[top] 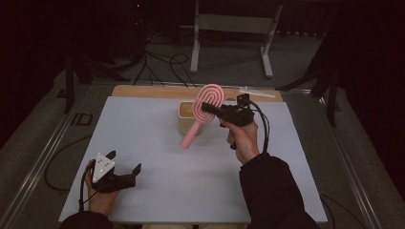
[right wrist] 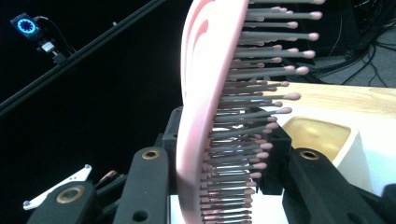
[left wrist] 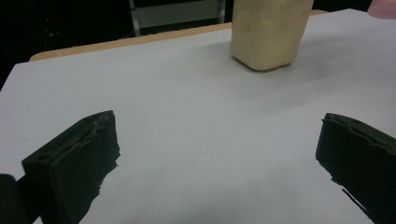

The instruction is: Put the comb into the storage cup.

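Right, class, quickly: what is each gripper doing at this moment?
Left gripper: open, holding nothing, resting low by the table's near edge.
Right gripper: shut on the pink brush, held above the cream box.

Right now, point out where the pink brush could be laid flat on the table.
The table is bare between the cream container and the left gripper, and along the far left edge. Near right of the right gripper, holding the hairbrush, is also bare. It is crowded only around the container.
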`<action>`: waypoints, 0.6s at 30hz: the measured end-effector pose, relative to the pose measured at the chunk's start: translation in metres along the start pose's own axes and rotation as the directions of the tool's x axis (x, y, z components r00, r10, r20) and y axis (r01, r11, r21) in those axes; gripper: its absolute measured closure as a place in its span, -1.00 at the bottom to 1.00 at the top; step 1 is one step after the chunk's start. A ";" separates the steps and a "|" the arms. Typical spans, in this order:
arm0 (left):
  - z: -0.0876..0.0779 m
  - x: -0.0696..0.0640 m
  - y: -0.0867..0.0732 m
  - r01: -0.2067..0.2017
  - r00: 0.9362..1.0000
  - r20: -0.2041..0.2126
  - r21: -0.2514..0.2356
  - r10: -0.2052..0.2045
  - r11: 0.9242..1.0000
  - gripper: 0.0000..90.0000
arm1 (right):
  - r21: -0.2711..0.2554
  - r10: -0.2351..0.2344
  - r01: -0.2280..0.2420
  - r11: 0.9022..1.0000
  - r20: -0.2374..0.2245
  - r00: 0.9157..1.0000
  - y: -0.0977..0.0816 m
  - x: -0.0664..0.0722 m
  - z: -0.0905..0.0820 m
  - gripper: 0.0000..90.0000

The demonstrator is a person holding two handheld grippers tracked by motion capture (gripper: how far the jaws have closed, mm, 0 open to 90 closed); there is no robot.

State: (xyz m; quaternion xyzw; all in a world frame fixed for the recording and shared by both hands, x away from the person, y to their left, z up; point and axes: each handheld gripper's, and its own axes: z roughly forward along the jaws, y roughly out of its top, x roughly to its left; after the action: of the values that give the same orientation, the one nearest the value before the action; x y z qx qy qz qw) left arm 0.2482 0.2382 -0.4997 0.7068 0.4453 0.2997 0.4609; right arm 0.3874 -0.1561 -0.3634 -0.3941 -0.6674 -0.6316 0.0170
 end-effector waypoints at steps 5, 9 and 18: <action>0.000 0.000 0.000 0.002 1.000 0.000 -0.002 -0.002 1.000 -1.00 | 0.004 -0.014 0.014 1.000 0.006 1.000 0.004 0.001 0.003 0.42; 0.000 0.000 0.000 0.003 1.000 -0.002 -0.004 -0.003 1.000 -1.00 | 0.009 -0.018 0.018 1.000 0.013 1.000 0.008 0.002 0.006 0.42; 0.000 0.000 0.000 0.003 1.000 -0.004 -0.005 -0.003 1.000 -1.00 | 0.011 -0.034 0.034 0.999 0.025 0.999 0.017 0.004 0.010 0.42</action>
State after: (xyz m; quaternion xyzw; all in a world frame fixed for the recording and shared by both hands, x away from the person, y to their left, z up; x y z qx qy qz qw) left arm 0.2481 0.2384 -0.4999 0.7045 0.4463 0.3014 0.4622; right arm 0.3994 -0.1472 -0.3494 -0.3905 -0.6775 -0.6233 -0.0004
